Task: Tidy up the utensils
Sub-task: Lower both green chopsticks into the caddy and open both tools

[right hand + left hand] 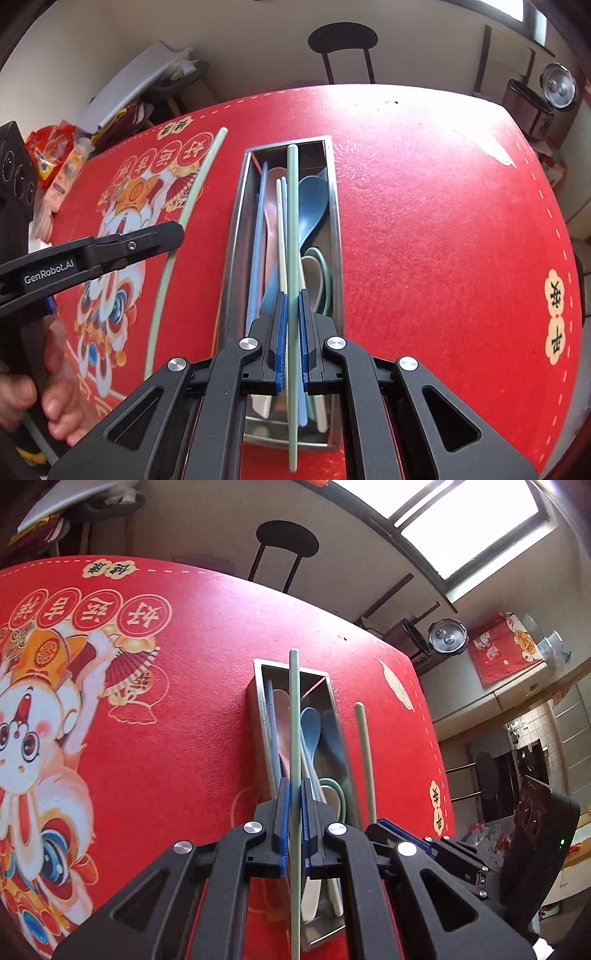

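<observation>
1. Left claw [293, 794] is pinched shut on a pale green chopstick [294, 716]; the stick runs forward between the blue pads and sticks out well past the tips.
2. Right claw [292, 310] is likewise clamped on a second green chopstick [292, 221], gripped somewhere mid-length, with the tail poking back past the claw.
3. Both sticks hang over the steel utensil tray [236, 206] sitting on the red bench [424, 221]. In the right wrist view the stick lines up along the tray's length; the left one [195, 192] shows off to the side over the printed mat.
4. Tray already holds a blue spoon [312, 206], a pink spoon, a white and a teal spoon, plus blue and white chopsticks. Looks like this green pair is what's left to stow.
5. Risks as I judge them:
 - Tray is crowded, so a dropped stick may land on spoon bowls and sit proud or roll out over the rim.
 - If a stick comes in tilted, its tip could catch the far end wall [291, 666] and lever out on release.
 - Thin round stick in narrow pads can pivot or slip if I swing fast.
 - Two claws are close together; I could knock one against the other over the tray.
 - Nudging the light tray could slide it on the mat.
</observation>
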Action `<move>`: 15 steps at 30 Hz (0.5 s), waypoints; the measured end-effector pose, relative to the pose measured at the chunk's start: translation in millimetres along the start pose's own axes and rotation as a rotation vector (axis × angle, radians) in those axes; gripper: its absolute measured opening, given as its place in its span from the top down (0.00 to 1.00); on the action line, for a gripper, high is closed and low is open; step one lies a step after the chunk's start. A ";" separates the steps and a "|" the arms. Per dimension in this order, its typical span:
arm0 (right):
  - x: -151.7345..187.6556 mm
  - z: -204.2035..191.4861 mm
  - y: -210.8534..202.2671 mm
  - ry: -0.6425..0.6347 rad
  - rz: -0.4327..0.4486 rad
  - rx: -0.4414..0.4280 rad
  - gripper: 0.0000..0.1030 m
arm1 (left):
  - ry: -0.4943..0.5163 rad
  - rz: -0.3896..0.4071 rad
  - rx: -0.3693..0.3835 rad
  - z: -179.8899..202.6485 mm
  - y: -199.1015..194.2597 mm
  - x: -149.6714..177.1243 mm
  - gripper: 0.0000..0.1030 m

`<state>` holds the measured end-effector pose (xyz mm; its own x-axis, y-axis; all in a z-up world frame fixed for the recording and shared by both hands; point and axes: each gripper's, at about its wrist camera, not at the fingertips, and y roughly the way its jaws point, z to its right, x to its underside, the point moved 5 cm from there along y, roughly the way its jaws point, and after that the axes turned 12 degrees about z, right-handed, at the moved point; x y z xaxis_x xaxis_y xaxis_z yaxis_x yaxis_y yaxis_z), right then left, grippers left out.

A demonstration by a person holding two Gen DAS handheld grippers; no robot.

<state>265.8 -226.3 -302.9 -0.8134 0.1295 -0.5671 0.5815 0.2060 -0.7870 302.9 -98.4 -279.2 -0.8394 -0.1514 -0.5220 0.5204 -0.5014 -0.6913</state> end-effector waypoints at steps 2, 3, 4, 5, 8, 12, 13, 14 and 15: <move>-4.5 3.3 7.2 -0.004 -0.003 -0.003 0.94 | -0.015 -0.009 -0.003 4.5 11.8 -2.5 0.94; -5.7 4.2 10.3 -0.009 -0.007 -0.004 0.94 | -0.021 -0.012 -0.009 6.4 17.6 -3.4 0.94; -6.4 5.2 13.3 -0.013 -0.012 -0.005 0.94 | -0.029 -0.015 -0.015 7.3 22.9 -4.2 0.94; -7.0 5.7 16.5 -0.019 -0.017 -0.005 0.94 | -0.037 -0.019 -0.017 7.2 26.9 -3.9 0.94; -8.9 6.5 24.3 -0.020 -0.026 -0.005 0.94 | -0.053 -0.033 -0.037 7.8 37.9 -2.2 0.94; -8.8 6.5 29.6 -0.013 -0.032 -0.007 0.94 | -0.054 -0.059 -0.054 4.9 47.3 4.3 0.94; -8.6 5.8 31.3 -0.016 -0.035 -0.002 0.94 | -0.048 -0.067 -0.064 4.3 49.3 5.7 0.94; -8.3 5.8 33.2 -0.018 -0.039 0.001 0.94 | -0.046 -0.075 -0.072 2.6 50.8 6.9 0.94; -7.8 5.4 34.6 -0.019 -0.042 0.004 0.93 | -0.048 -0.082 -0.075 1.9 52.2 7.7 0.94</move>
<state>292.4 -225.5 -327.0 -0.8365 0.1023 -0.5384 0.5473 0.2065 -0.8111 323.3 -127.4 -318.4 -0.8852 -0.1539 -0.4390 0.4584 -0.4489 -0.7670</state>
